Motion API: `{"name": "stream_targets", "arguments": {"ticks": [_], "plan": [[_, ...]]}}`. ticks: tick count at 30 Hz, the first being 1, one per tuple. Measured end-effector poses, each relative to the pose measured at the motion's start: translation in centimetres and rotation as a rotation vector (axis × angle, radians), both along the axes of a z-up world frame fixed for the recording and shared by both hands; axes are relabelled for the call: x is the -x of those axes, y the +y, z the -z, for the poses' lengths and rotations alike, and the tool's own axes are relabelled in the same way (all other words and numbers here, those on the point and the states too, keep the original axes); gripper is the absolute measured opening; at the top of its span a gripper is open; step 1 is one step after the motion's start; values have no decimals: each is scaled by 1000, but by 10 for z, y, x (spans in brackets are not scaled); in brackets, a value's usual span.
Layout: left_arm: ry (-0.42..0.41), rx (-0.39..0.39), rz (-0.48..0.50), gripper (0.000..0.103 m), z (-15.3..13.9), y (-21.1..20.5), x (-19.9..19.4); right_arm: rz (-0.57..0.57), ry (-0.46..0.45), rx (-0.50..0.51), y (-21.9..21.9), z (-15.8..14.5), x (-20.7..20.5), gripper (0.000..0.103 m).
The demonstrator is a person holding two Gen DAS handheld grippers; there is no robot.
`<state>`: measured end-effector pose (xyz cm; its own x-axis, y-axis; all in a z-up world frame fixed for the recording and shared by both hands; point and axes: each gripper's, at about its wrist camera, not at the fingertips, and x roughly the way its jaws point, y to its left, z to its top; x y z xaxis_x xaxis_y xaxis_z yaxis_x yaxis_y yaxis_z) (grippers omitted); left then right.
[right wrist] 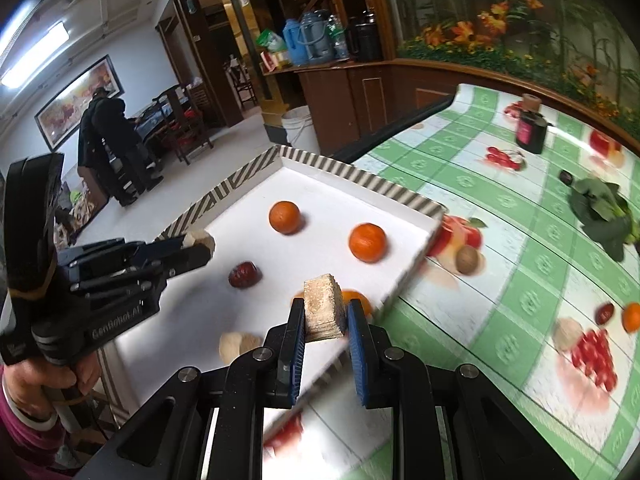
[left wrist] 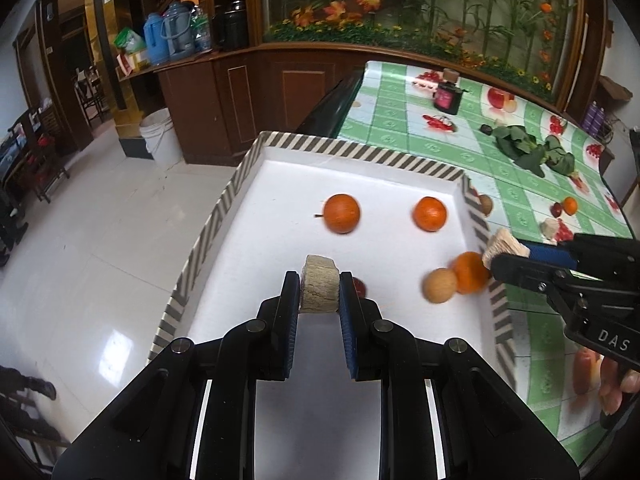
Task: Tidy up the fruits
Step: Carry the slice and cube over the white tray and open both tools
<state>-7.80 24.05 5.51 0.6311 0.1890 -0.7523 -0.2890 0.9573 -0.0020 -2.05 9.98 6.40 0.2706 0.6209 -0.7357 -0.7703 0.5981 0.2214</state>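
A white tray (left wrist: 360, 176) with a striped rim holds two oranges (left wrist: 341, 213) (left wrist: 430, 214), a third, blurred orange (left wrist: 470, 272), a tan round fruit (left wrist: 440, 296) and a dark red fruit (right wrist: 244, 275). My left gripper (left wrist: 319, 280) is shut on a beige block (left wrist: 319, 286) at the tray's near-left side. At the opposite rim my right gripper (right wrist: 325, 308) is shut on a second beige block (right wrist: 323, 308). Each gripper also shows in the other's view: the right gripper (left wrist: 496, 256) and the left gripper (right wrist: 200, 246), each clamped on its block.
The green checked tablecloth (right wrist: 500, 240) carries a walnut-like nut (right wrist: 467, 260), leafy greens (right wrist: 600, 208), a dark jar (right wrist: 530, 130), and a small orange (right wrist: 632, 317) beside a red fruit. A white bucket (left wrist: 160, 136) and a wooden cabinet stand beyond. A person (right wrist: 108, 144) stands far left.
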Motion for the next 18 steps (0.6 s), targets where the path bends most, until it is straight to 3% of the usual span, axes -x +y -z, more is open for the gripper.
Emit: {"name": "stream_targets", "arguments": {"ticks": [18], "plan": [[102, 73, -21, 19, 22, 25, -21, -80, 31, 116, 65, 37, -32, 20]]}}
